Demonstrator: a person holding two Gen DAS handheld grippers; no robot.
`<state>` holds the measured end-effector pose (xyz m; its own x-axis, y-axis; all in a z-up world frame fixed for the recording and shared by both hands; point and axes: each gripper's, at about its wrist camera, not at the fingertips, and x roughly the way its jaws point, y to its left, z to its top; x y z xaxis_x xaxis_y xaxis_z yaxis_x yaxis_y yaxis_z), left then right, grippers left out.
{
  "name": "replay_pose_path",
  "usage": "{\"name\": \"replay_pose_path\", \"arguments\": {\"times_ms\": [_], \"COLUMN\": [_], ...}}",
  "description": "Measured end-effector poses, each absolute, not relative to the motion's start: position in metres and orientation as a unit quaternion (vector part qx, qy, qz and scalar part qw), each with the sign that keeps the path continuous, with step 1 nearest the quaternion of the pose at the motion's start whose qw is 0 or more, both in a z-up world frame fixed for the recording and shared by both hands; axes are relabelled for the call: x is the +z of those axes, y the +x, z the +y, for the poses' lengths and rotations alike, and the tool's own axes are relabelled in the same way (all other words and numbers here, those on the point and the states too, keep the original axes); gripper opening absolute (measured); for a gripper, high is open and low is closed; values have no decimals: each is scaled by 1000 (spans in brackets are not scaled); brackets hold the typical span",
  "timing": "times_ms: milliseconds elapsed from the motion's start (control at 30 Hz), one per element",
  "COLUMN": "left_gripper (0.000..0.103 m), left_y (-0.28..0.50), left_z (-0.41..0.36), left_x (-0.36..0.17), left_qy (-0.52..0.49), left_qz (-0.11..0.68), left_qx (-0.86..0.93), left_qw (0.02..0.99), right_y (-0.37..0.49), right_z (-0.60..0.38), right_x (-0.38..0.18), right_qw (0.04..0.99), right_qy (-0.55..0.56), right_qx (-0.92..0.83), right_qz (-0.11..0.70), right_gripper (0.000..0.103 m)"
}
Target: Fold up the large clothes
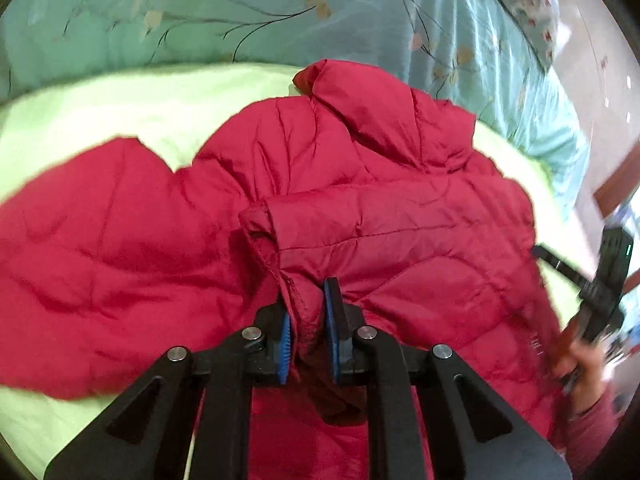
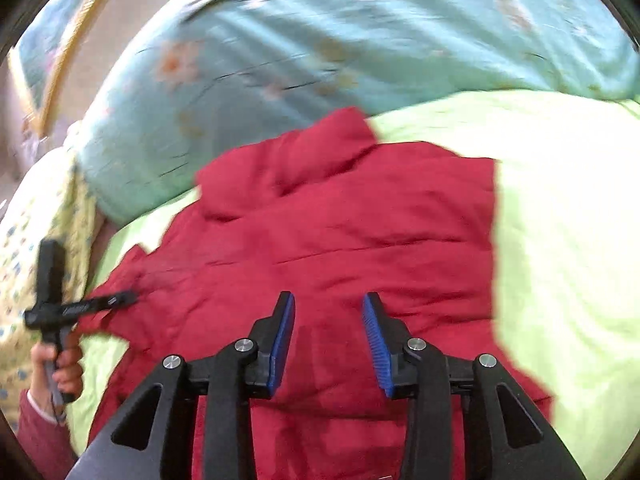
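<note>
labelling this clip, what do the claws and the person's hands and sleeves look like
Both the left claw and right claw are matte black linkages with silver pivot bolts, triangular cutouts in the outer arms, and ribbed blue pads on the fingers. The bare left hand grips a black handle; its sleeve is dark red.

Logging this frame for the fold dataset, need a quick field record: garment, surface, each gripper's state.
garment: red puffer jacket, spread out, one sleeve folded across the body
surface: light green sheet
behind: teal floral quilt
left gripper: shut on the sleeve cuff, fabric bunched between its blue pads
right gripper: open, holding nothing, over the jacket's lower part
image quality: right wrist view motion-blurred
</note>
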<state>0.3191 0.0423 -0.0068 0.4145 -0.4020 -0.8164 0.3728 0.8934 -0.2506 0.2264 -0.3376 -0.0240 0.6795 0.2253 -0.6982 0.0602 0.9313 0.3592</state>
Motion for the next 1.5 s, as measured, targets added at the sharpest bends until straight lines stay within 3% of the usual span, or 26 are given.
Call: {"name": "replay_pose_path", "arguments": {"times_ms": [200, 400, 567, 733, 867, 1067, 1500], "left_gripper": [33, 34, 34, 34, 34, 34, 34], "left_y": [295, 259, 266, 281, 278, 280, 274], "left_z": [50, 46, 1, 5, 11, 17, 44], "left_x": [13, 45, 11, -34, -36, -44, -38], "left_qy": [18, -48, -3, -18, -27, -50, -107], "left_qz": [449, 406, 455, 489, 487, 488, 486], "left_qx": [-141, -205, -174, -149, -154, -160, -177], "left_qw": [882, 889, 873, 859, 859, 856, 849], "right_y": [237, 238, 238, 224, 219, 233, 234], "right_z": [-339, -336, -332, -328, -326, -335, -330], "right_x": [-56, -61, -61, -38, -29, -67, -63], "right_qw": [881, 883, 885, 897, 907, 889, 893], "right_qy": [171, 161, 148, 135, 113, 110, 95], "right_qx": [23, 13, 10, 11, -1, -20, -29], "right_qz": [440, 441, 442, 421, 406, 443, 440], "right_gripper": [37, 38, 38, 39, 51, 51, 51]}}
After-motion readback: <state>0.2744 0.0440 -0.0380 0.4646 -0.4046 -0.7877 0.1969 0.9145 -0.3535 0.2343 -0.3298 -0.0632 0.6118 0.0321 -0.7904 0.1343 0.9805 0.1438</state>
